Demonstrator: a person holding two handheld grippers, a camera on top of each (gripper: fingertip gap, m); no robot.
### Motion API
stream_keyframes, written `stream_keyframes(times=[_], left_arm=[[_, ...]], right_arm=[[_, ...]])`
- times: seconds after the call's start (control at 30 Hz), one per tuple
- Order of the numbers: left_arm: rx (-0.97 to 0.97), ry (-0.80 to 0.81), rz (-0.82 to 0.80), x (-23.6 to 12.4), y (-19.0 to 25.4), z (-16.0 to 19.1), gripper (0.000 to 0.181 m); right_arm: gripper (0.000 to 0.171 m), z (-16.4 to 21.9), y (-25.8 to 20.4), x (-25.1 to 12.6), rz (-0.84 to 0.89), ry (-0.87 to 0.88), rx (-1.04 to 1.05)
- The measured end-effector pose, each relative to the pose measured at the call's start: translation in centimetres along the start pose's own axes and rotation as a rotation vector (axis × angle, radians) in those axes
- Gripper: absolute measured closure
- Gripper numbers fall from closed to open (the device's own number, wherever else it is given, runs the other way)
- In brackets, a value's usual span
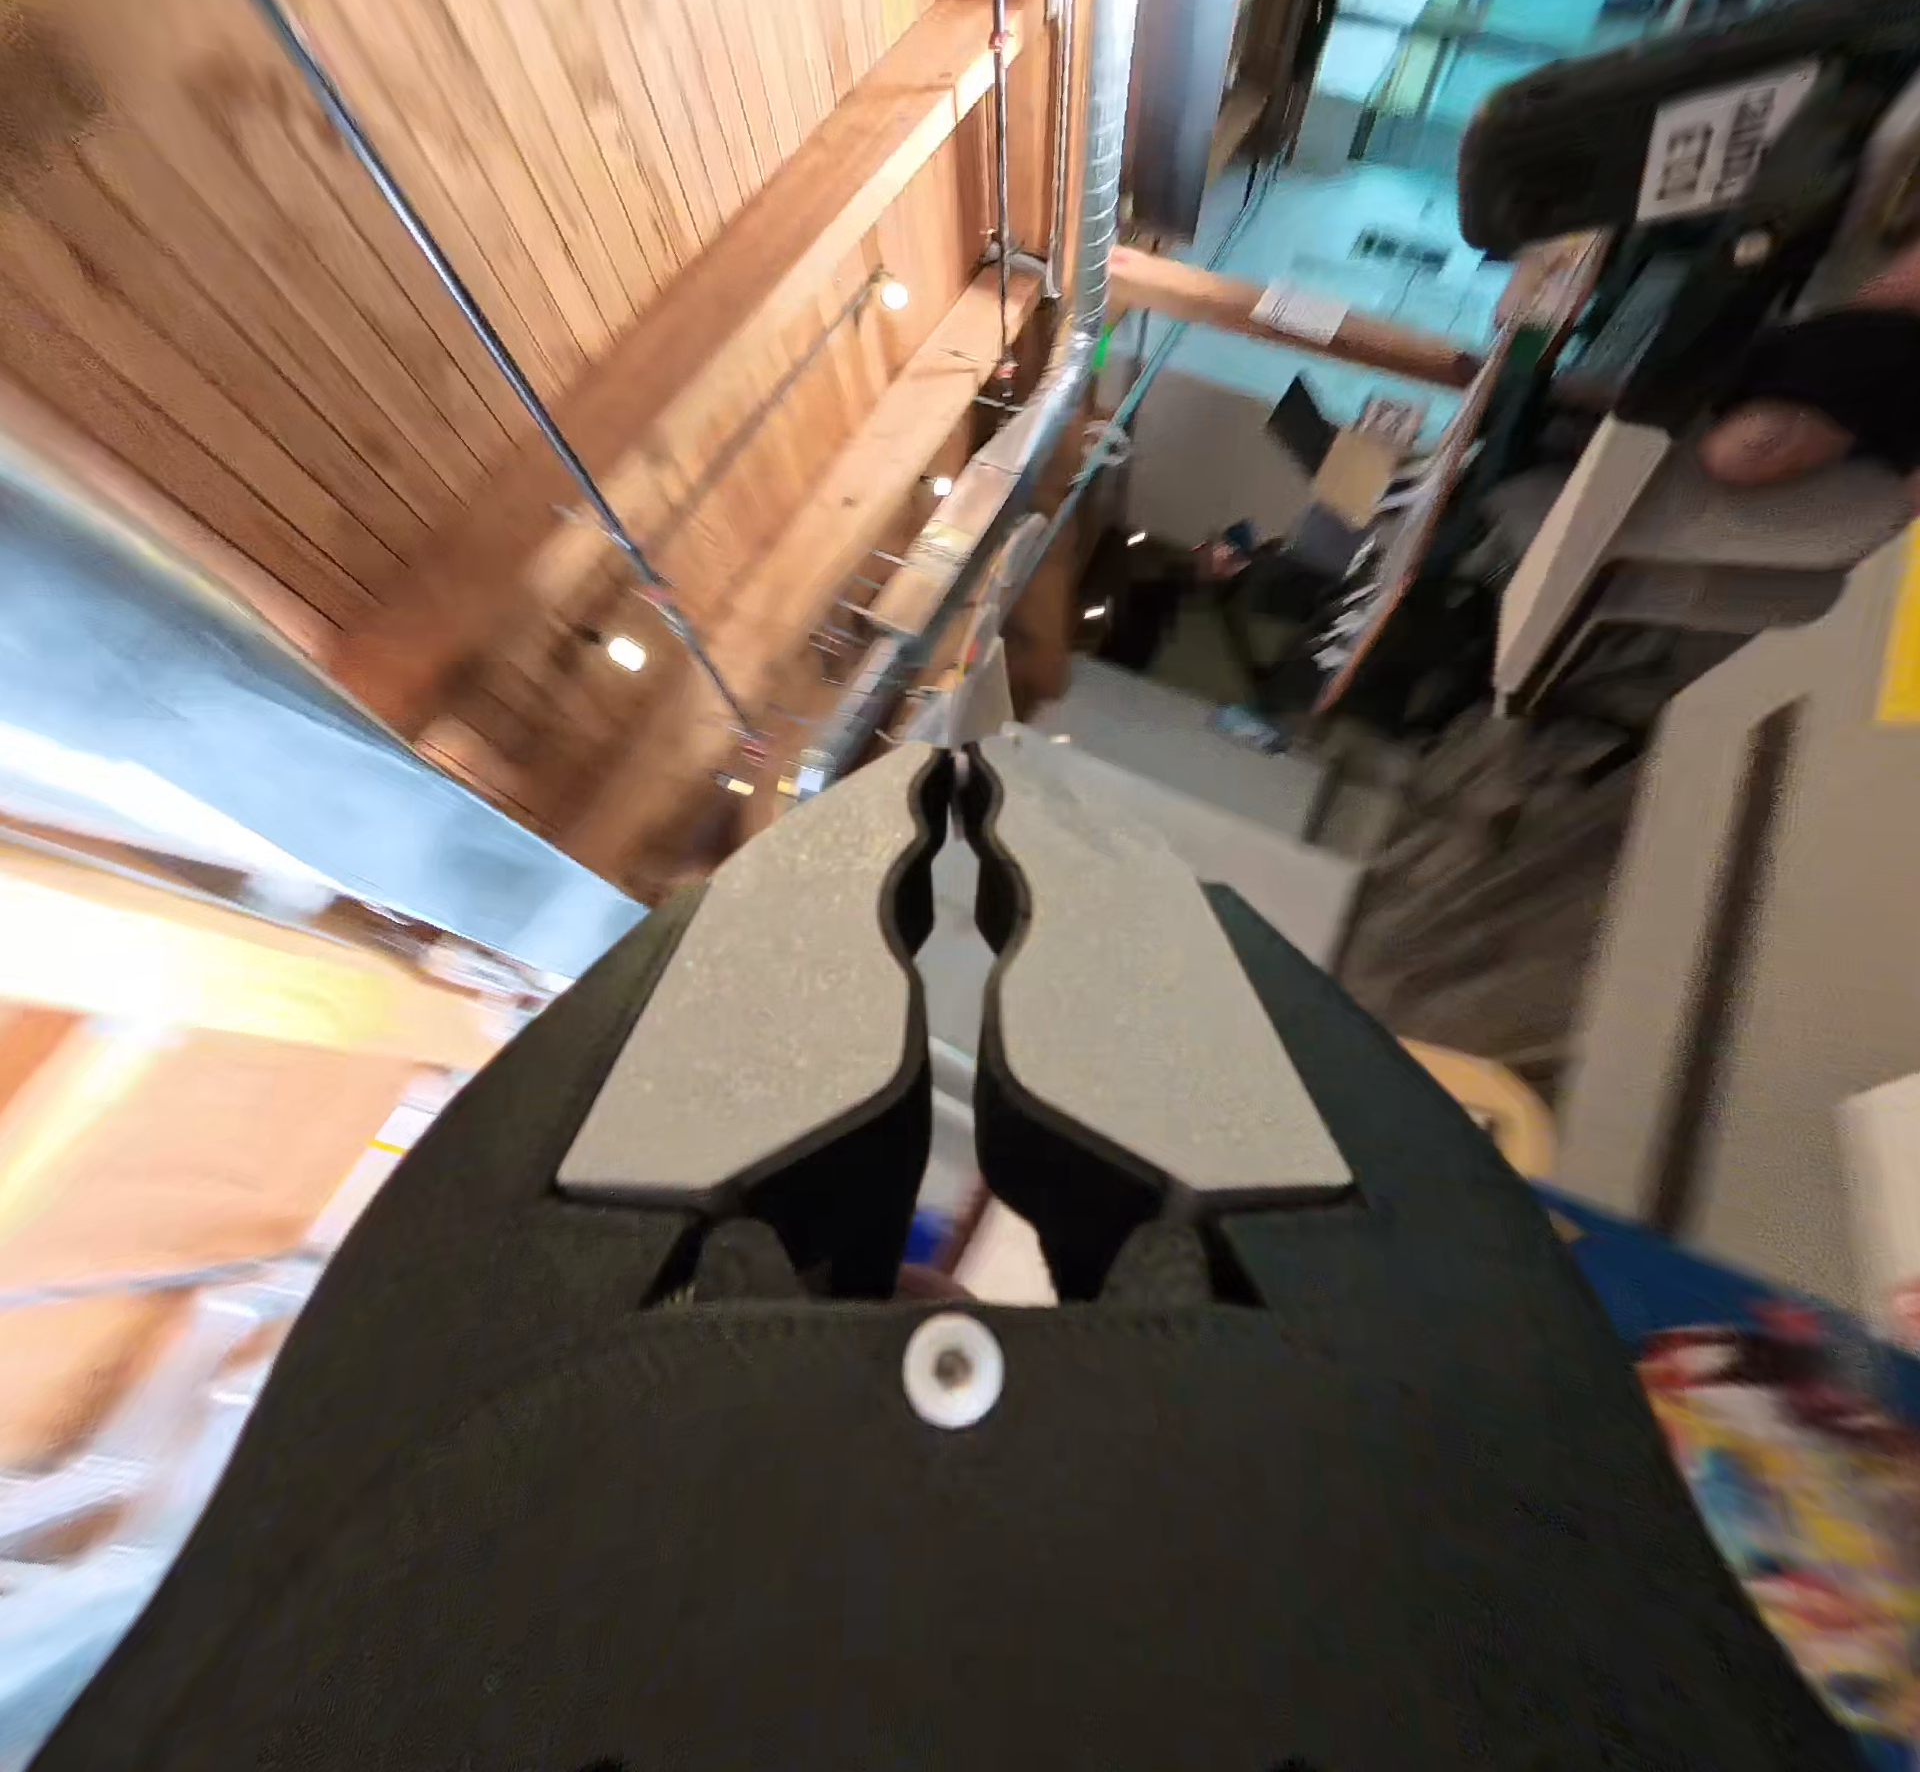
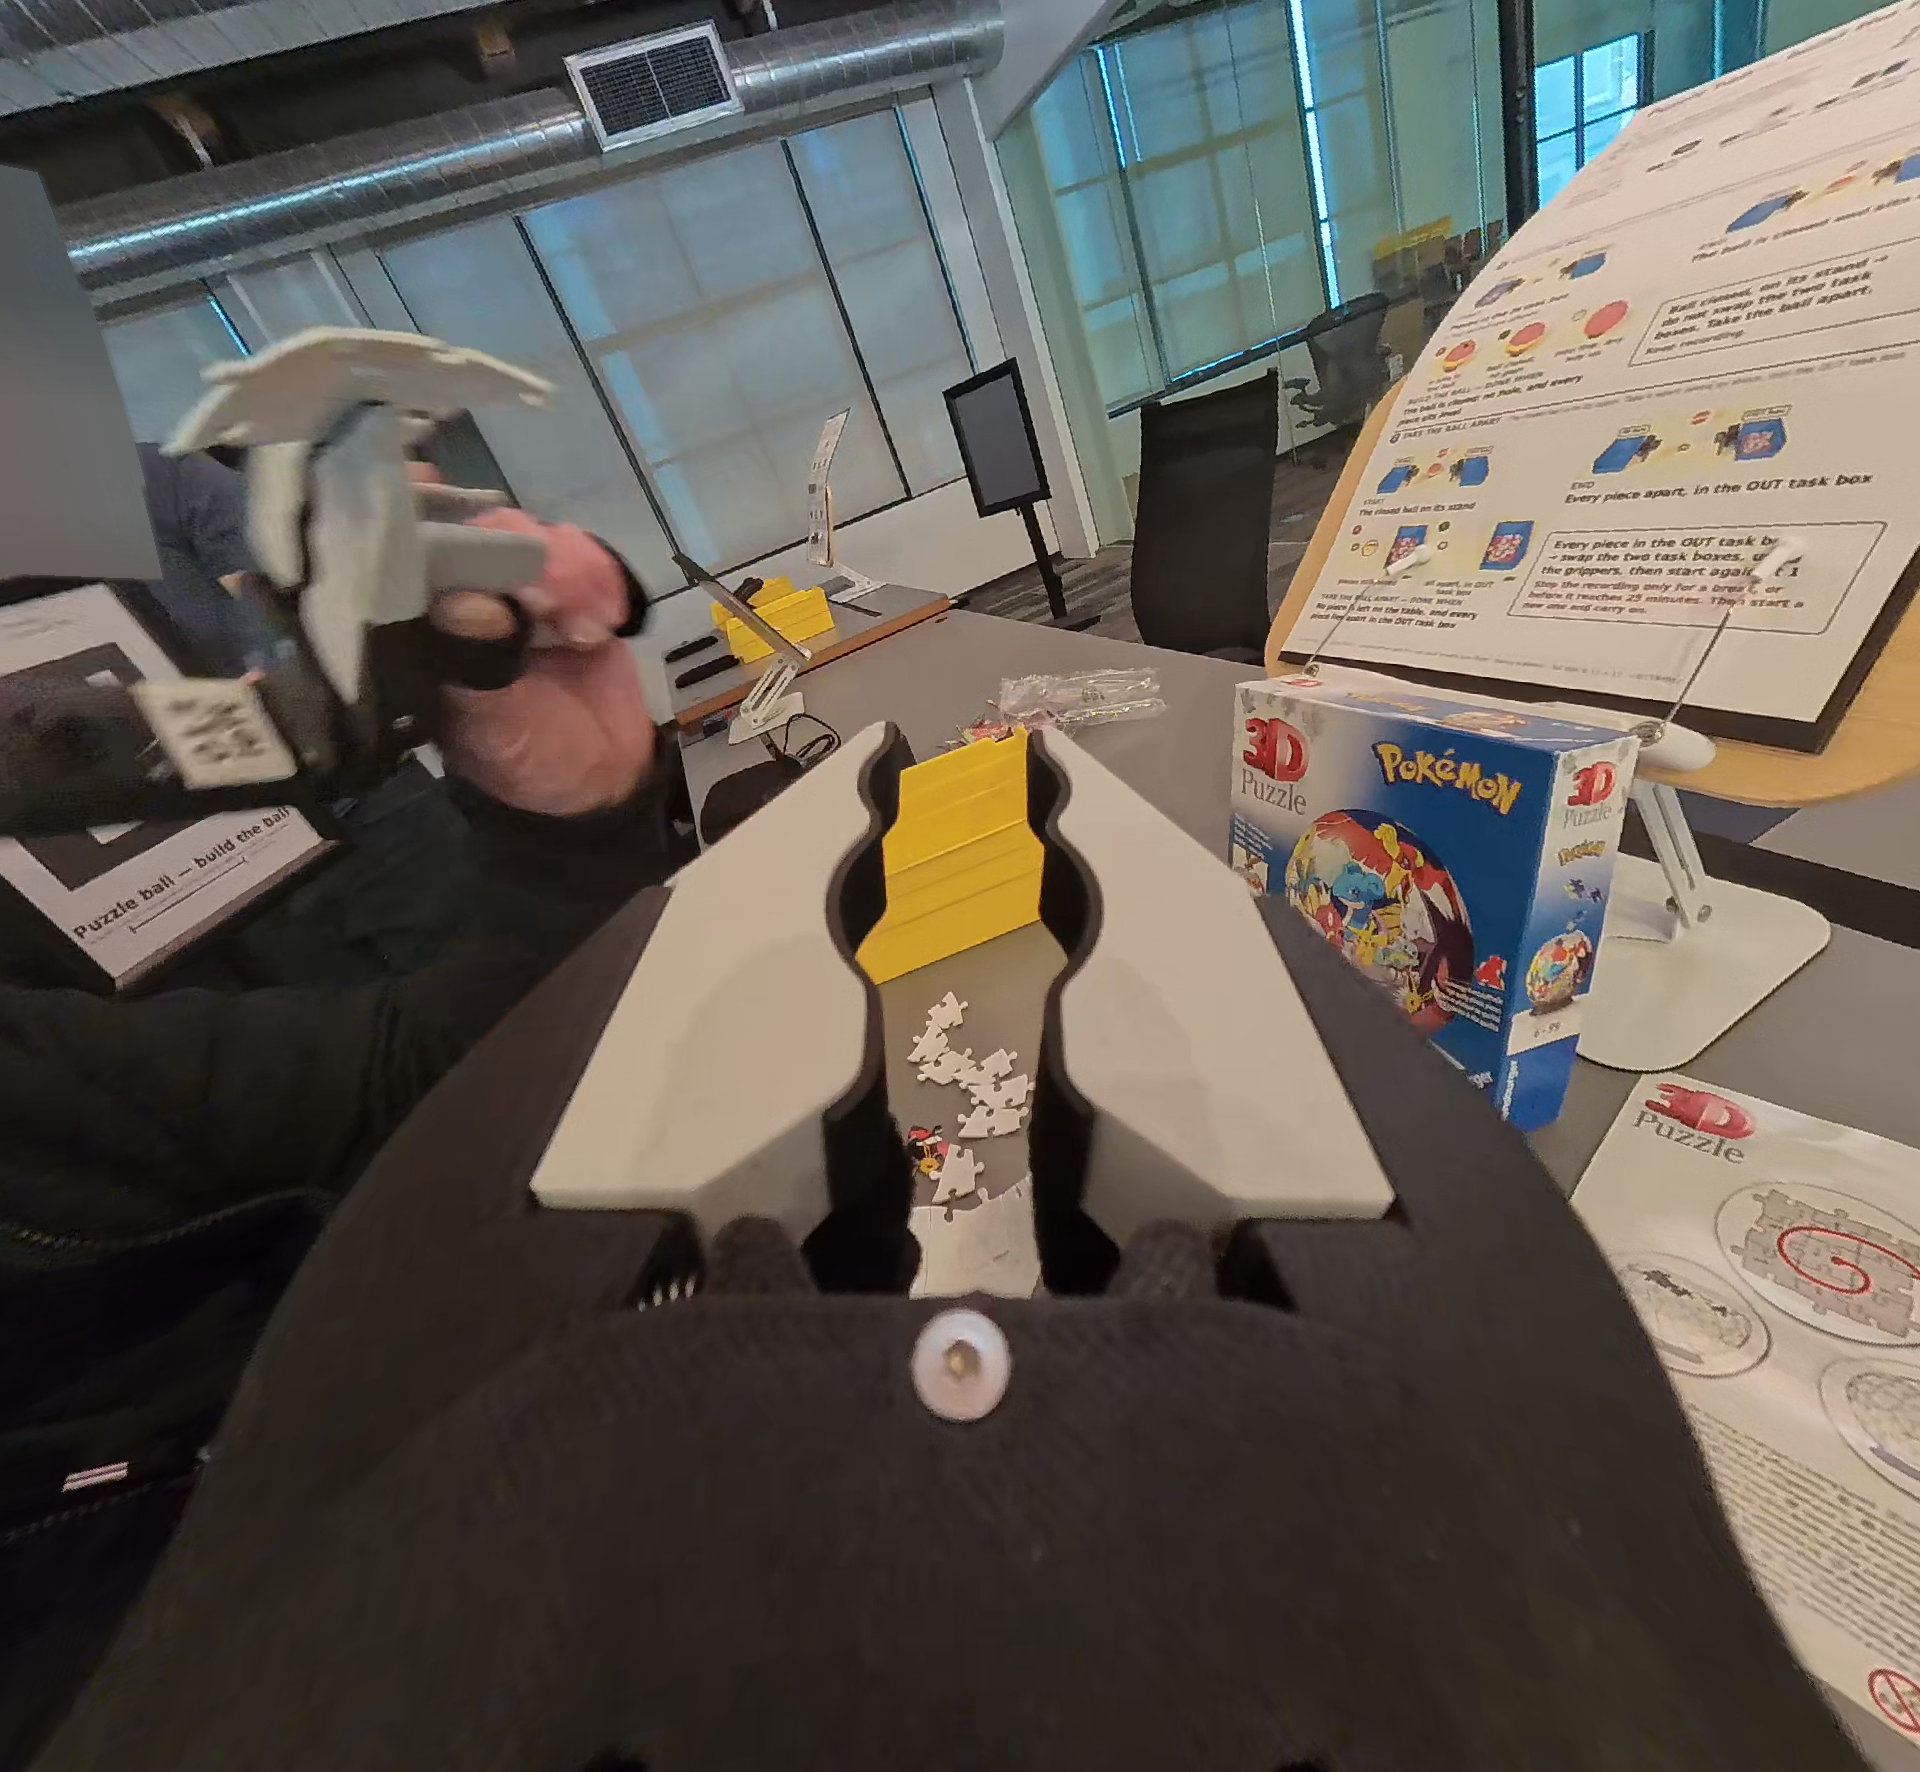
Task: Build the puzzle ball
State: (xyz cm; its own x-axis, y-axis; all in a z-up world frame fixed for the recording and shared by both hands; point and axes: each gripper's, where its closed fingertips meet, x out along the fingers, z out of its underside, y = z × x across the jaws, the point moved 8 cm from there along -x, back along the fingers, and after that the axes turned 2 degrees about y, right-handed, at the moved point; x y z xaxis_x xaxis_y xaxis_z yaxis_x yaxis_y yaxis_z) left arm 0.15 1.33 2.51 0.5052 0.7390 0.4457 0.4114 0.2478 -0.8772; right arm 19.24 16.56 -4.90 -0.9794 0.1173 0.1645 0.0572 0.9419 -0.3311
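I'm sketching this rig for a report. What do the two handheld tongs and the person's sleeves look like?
Both tongs, left and right, have a black textured body, pale grey fingers with wavy black-edged inner faces, and a white-washered screw. A white coded tag sits on the left one. The sleeve is dark.

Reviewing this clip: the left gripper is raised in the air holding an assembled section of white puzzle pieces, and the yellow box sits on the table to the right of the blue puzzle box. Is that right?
Not quite. In the right wrist view the yellow box sits to the left of the blue puzzle box, not the right. The rest holds: the left gripper is raised, holding an assembled section of white puzzle pieces.
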Motion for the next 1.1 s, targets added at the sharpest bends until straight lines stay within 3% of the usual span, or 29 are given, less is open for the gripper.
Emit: stream_keyframes(times=[0.13, 0.23, 0.77, 0.87, 1.0, 1.1], left_arm=[[0.362, 0.07, -0.04, -1.0, -0.2, -4.1, 0.179], [0.492, 0.118, -0.085, -1.6, -0.5, -5.3, 0.18], [0.643, 0.19, -0.096, -2.4, 0.6, -6.6, 0.179], [0.656, 0.201, -0.095, -2.6, 0.8, -6.6, 0.18], [0.697, 0.209, -0.084, -2.4, 0.9, -6.6, 0.18], [0.746, 0.221, -0.06, -2.3, 1.0, -6.4, 0.18]], right_arm=[[0.149, 0.3, 0.5, 0.1, -0.002, -0.006, 0.013], [0.149, 0.4, 0.8, 0.2, -0.005, -0.008, 0.019], [0.148, -0.2, 0.8, 0.2, -0.059, 0.017, 0.029], [0.146, -0.8, -1.1, 0.4, -0.195, 0.026, 0.029], [0.14, -2.1, -6.1, 1.0, -0.541, 0.023, 0.076], [0.136, -2.6, -9.5, 1.7, -0.648, -0.006, 0.04]])
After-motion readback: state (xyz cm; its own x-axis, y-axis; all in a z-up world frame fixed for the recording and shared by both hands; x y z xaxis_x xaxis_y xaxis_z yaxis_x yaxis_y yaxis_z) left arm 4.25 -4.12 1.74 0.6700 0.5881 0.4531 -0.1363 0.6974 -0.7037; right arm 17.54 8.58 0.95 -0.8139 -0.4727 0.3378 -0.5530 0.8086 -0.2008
